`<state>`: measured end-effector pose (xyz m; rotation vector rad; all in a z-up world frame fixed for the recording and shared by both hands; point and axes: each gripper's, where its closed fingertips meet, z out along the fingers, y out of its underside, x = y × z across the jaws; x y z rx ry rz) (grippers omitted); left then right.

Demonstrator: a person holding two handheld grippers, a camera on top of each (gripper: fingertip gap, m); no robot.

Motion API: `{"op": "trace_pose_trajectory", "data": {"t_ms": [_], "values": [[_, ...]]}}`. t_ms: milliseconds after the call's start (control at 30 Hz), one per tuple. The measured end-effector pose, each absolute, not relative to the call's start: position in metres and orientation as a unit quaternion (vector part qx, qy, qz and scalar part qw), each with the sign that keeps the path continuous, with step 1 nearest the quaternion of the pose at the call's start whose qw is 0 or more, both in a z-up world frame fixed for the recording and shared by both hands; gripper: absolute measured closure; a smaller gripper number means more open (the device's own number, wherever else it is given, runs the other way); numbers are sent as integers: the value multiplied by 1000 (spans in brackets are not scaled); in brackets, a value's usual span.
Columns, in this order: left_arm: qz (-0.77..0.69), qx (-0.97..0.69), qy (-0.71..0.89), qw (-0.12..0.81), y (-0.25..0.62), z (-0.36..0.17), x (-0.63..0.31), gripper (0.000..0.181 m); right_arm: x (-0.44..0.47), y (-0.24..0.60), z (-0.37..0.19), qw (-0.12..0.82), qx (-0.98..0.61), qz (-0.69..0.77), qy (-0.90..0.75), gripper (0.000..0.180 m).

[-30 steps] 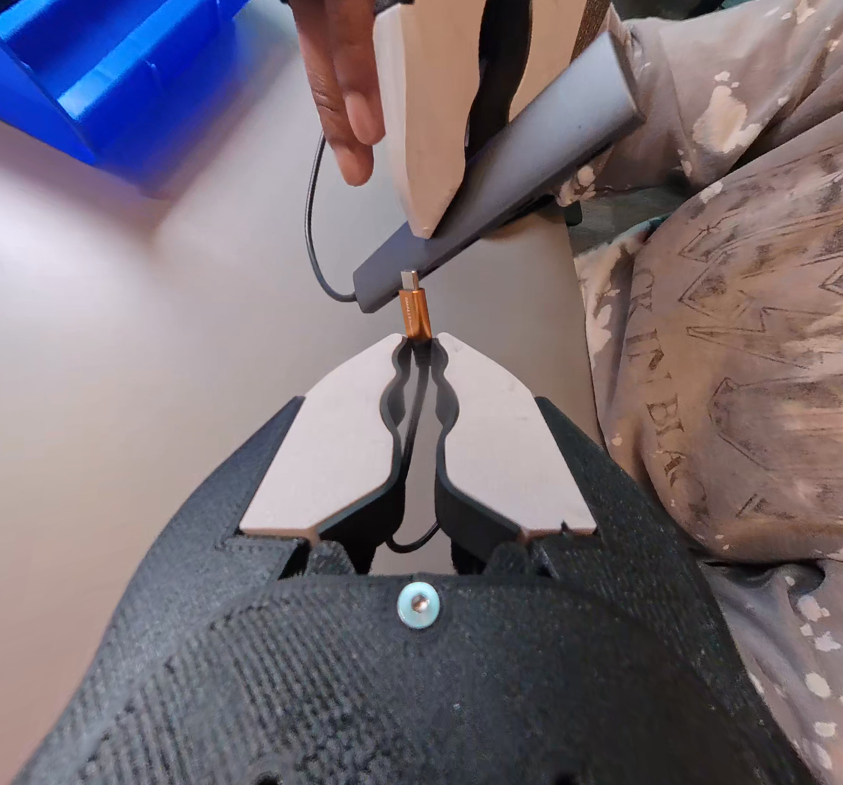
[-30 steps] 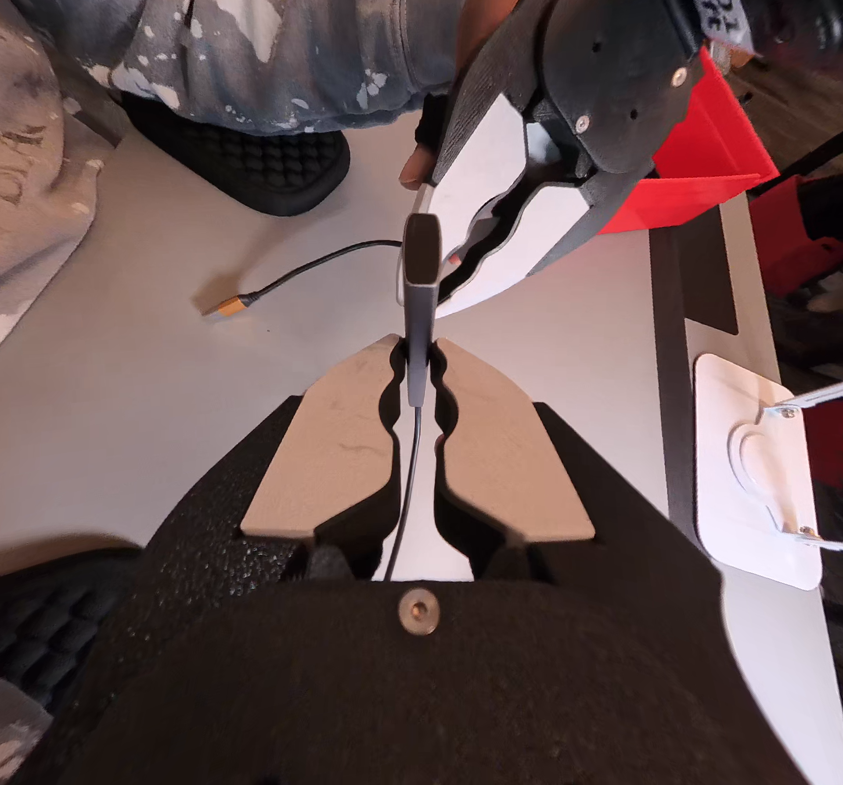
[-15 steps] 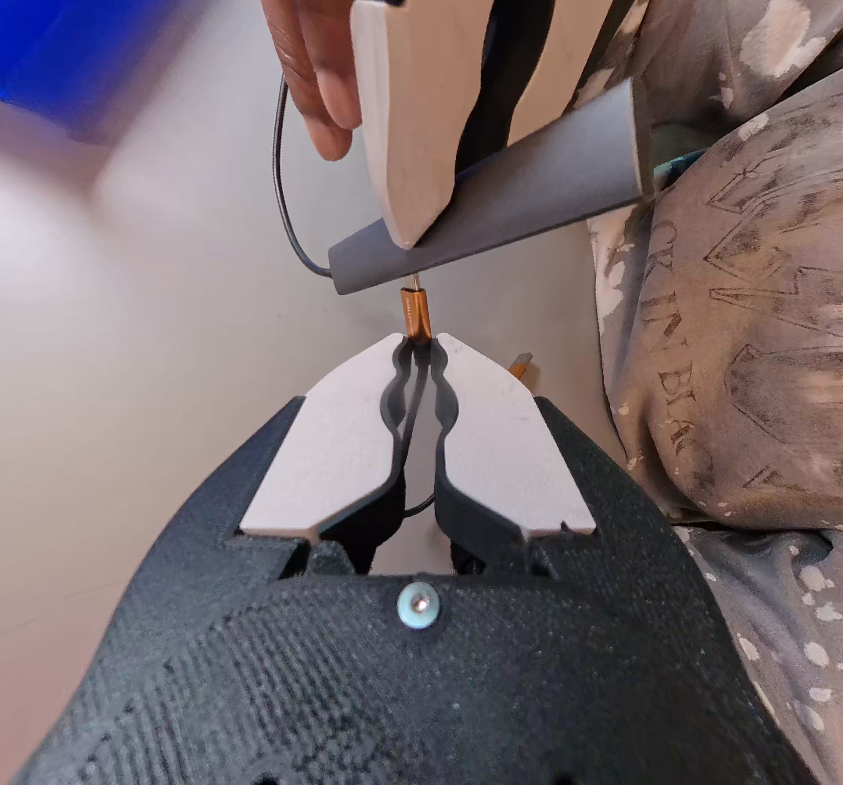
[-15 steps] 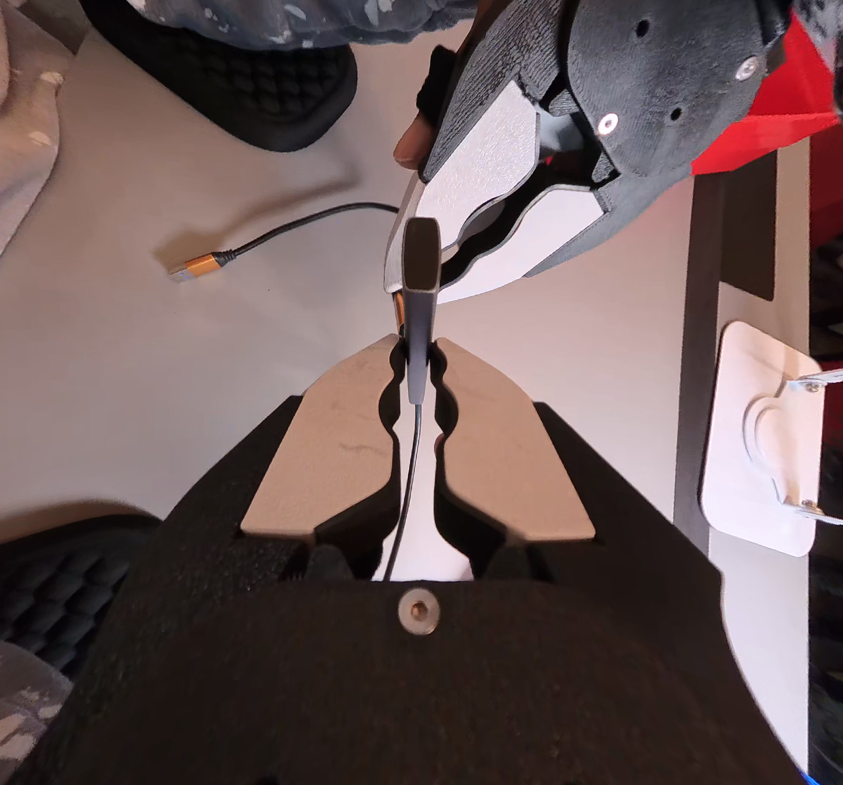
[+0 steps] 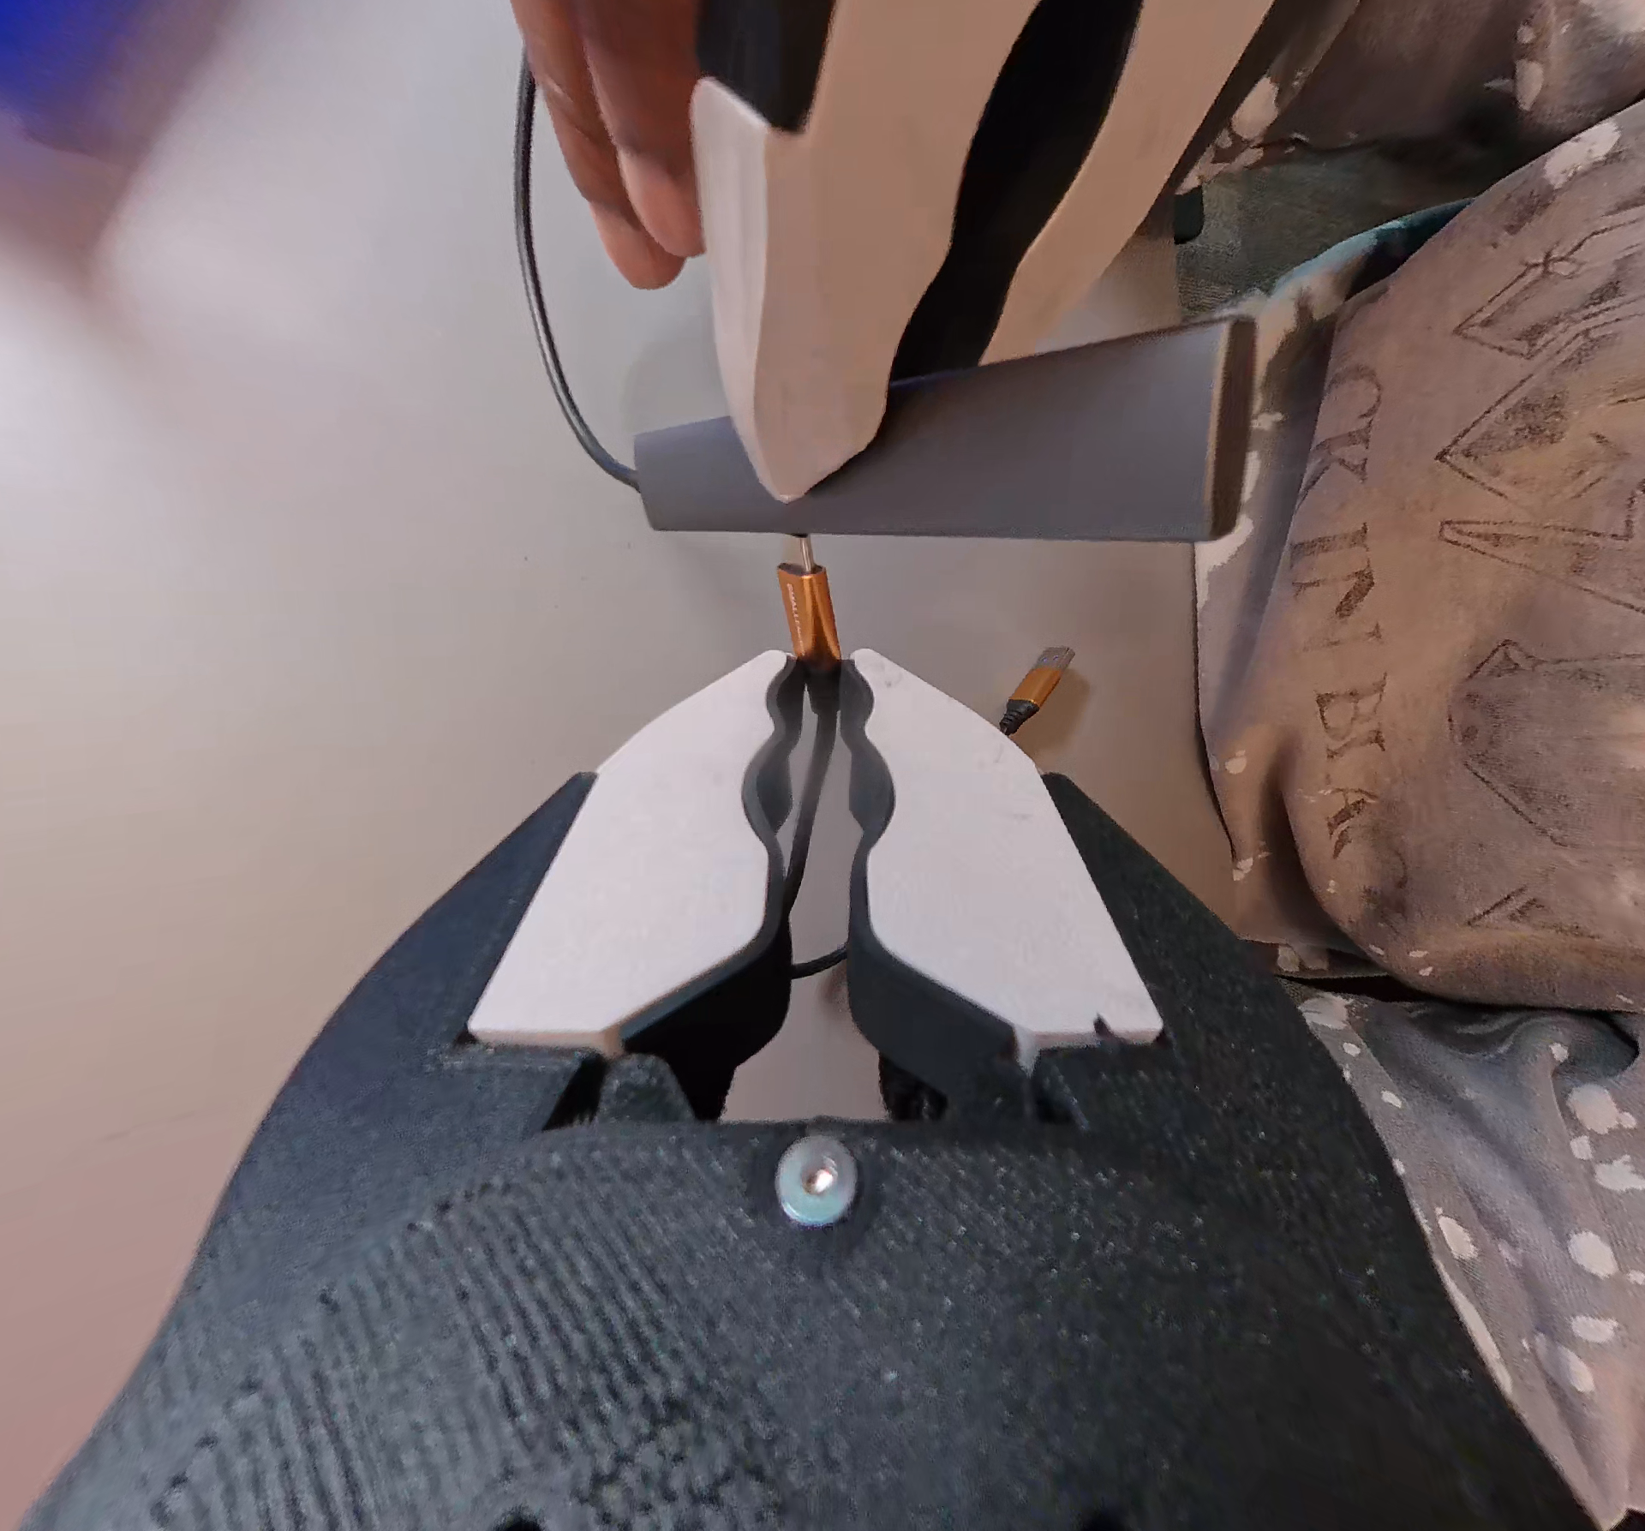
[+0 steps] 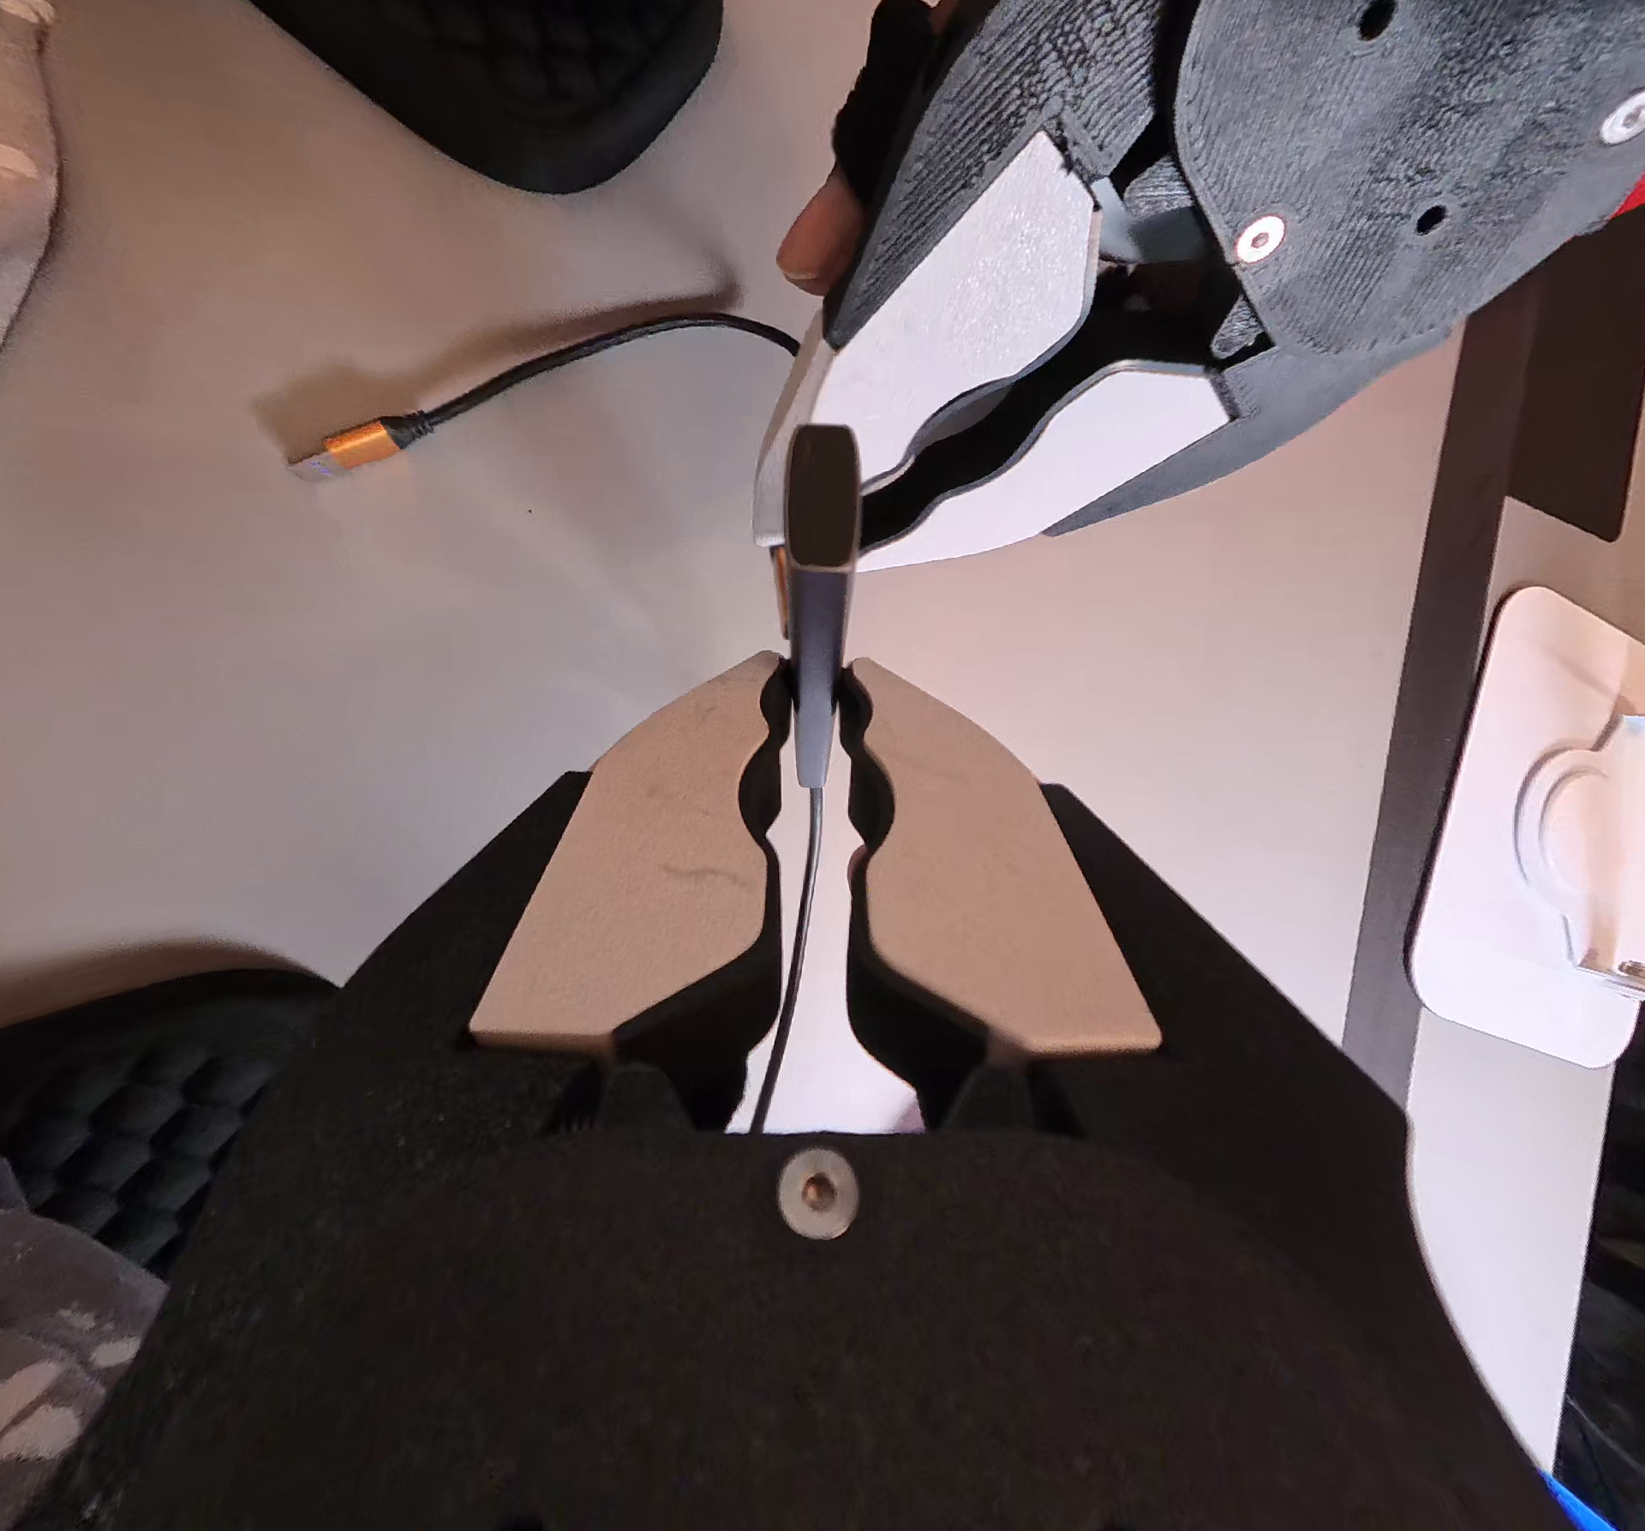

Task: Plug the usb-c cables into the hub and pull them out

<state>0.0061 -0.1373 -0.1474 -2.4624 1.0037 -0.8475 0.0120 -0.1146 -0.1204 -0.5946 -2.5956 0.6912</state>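
Grey USB-C hub [image 5: 935, 469] is held off the table, roughly level in the left wrist view, pinched near its cable end by the right gripper [image 5: 801, 456], whose tan fingers come down from the top of frame. Hub's own thin black lead [image 5: 543, 313] loops off its left end.

Orange USB-C plug [image 5: 808, 614] sits just under the hub's lower edge. Its silver tip meets that edge; insertion depth can't be read. Left gripper [image 5: 814, 662] is clamped on the plug's rear, with the black cable running back between its fingers.

Right wrist view shows the hub [image 6: 821, 598] end-on, a narrow dark slab standing between the right gripper [image 6: 814, 669] fingertips, which are pressed onto it. The lead [image 6: 801, 910] trails back through the jaw gap. The left gripper [image 6: 1024, 384] comes in from upper right, and only a sliver of orange plug shows at the hub's left side.

Only this view gives the whole of the cable's other end, an orange connector [image 6: 360, 445] lying on the beige table [image 6: 267, 687] far left. The left view shows just that connector [image 5: 1041, 687] peeking past its right finger. A white plate [image 6: 1531, 821] sits on the table at right.
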Motion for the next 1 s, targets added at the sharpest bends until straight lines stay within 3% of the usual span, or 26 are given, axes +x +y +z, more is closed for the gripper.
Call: {"op": "trace_pose_trajectory", "data": {"t_ms": [767,1000], "values": [[-287,-876,352,160,-136,-154,5,173,14,-115,-129,172,-216,240,-931,170],[-295,-857,355,230,-124,-136,2,173,9,-108,-113,206,-217,275,-914,171]]}}
